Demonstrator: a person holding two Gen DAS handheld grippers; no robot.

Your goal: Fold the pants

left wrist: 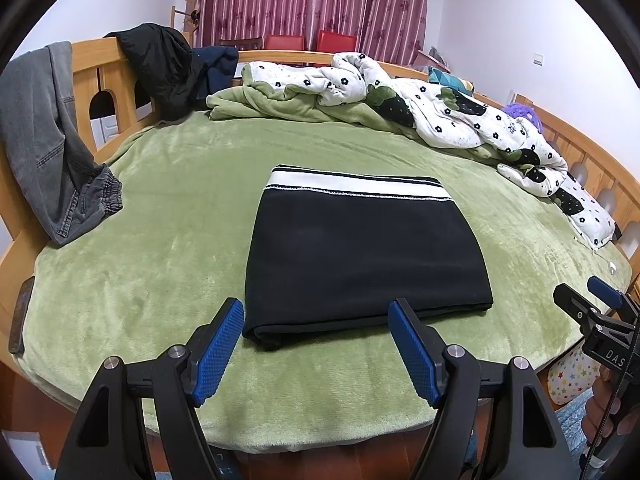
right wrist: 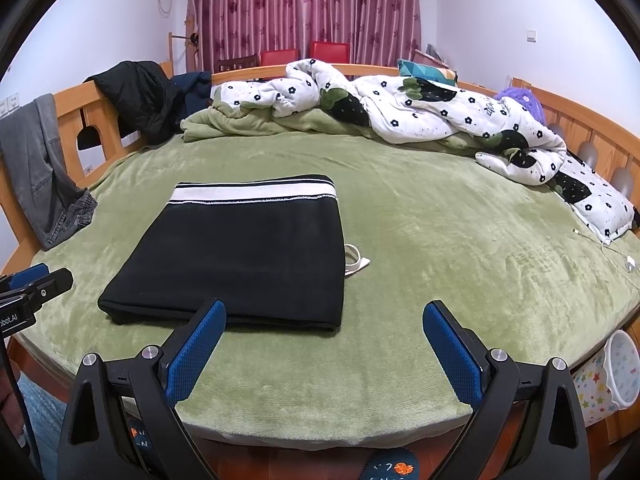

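The folded black fabric pants (left wrist: 360, 256) lie just ahead of the left gripper (left wrist: 316, 312) and the right gripper (right wrist: 324, 312); both stand spread, pinching nothing.

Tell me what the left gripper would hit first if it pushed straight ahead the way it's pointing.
Most likely the near folded edge of the black pants, which lies just beyond the open left gripper. It may graze the green blanket first; depth is hard to judge.

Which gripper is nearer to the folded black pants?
Left. The left gripper faces the folded black pants at their near edge; the right gripper sits off their right corner, mostly over bare green blanket.
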